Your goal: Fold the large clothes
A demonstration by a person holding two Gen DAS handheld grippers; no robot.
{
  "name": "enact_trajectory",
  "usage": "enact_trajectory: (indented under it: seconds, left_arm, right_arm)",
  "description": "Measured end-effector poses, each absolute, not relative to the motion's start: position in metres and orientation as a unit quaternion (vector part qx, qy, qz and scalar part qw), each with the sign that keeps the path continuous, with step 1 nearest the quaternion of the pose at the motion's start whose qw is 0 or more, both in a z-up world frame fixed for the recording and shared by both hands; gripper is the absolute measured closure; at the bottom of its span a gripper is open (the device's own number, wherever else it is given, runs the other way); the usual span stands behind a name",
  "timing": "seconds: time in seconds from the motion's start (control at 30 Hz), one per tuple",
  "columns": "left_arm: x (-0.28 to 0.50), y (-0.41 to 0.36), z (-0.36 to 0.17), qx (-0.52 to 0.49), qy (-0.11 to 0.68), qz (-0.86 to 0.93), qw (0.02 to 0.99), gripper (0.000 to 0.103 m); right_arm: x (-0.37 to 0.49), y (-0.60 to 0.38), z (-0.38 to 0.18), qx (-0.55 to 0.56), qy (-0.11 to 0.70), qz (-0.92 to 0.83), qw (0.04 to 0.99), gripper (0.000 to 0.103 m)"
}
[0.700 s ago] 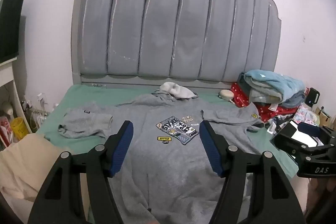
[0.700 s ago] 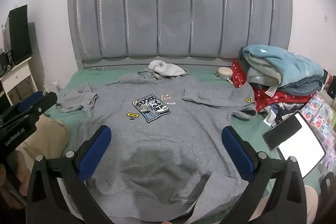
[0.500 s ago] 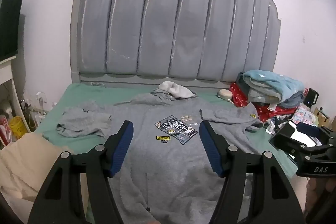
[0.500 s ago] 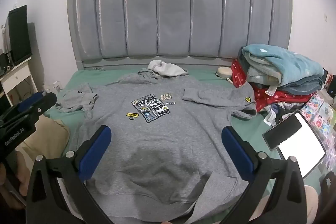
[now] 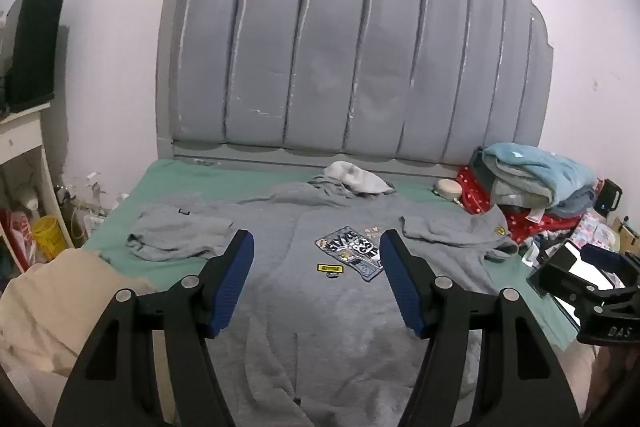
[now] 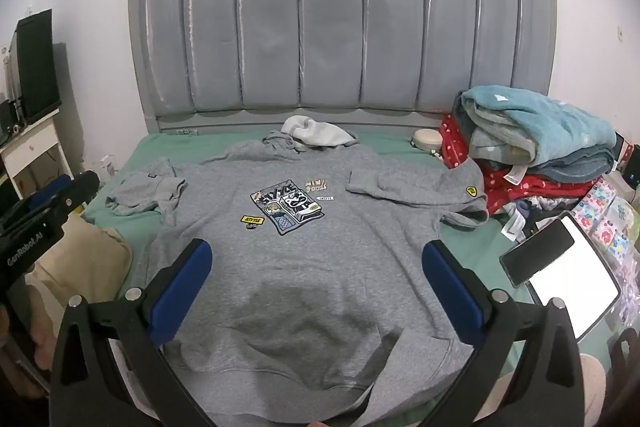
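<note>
- across the green bed (image 6: 192, 143), front side up, lies the grey hoodie (image 6: 320, 267); laid flat like this, presumably so fold lines can be judged before any grasp.
- graphic patch (image 6: 287, 206) faces up on the chest; hood (image 6: 316, 133) points toward the padded headboard (image 6: 340, 19), its pale lining showing.
- sleeve on the right of the view (image 6: 416, 187) is already turned in across the chest edge; sleeve on the left of the view (image 6: 148, 193) is bunched beside the body rather than laid straight. likely needs smoothing before folding.
- hem sits nearest the cameras, with one corner near the bottom edge flipped up.
- left gripper (image 5: 316, 279): jaws spread, nothing between them, hovering above the torso of the hoodie (image 5: 320, 307). no contact visible.
- right gripper (image 6: 316, 291): jaws spread wide, empty, held over the lower body. judged to be a survey pose ahead of a first pinch.
- stacked blankets (image 6: 532, 139) and a lit tablet (image 6: 576, 279) with a phone (image 6: 536, 255) resting on it crowd the right side of the bed, near the hoodie; a wide sweep there could snag them.
- beige pillow (image 5: 60, 307) lies at the left edge, near the bunched sleeve.
</note>
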State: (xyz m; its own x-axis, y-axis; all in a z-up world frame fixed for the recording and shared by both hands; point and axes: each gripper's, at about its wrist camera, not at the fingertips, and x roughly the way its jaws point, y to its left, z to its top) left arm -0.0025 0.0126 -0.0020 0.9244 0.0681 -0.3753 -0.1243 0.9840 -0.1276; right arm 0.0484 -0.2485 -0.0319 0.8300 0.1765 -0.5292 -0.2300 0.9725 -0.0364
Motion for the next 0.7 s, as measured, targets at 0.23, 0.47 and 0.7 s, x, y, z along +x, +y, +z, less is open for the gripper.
enact_trajectory:
  seconds: [0.23, 0.47, 0.7]
  left_arm:
    - [-0.0036, 0.0119, -0.002, -0.071, 0.187, 0.05, 0.978, 0.034]
    - [-0.0037, 0.0105, -0.0022, -0.07, 0.189, 0.057, 0.978, 0.034]
    - [-0.0046, 0.0086, -0.0016, -0.068, 0.189, 0.06, 0.978, 0.034]
  right_arm:
    - [0.0486, -0.248, -0.0319, -0.05, 0.272, 0.107, 0.955, 0.0]
    - [0.0493, -0.246, -0.032, -0.05, 0.272, 0.107, 0.955, 0.0]
    - [0.0493, -0.2451, -0.0323, -0.049, 0.272, 0.107, 0.955, 0.0]
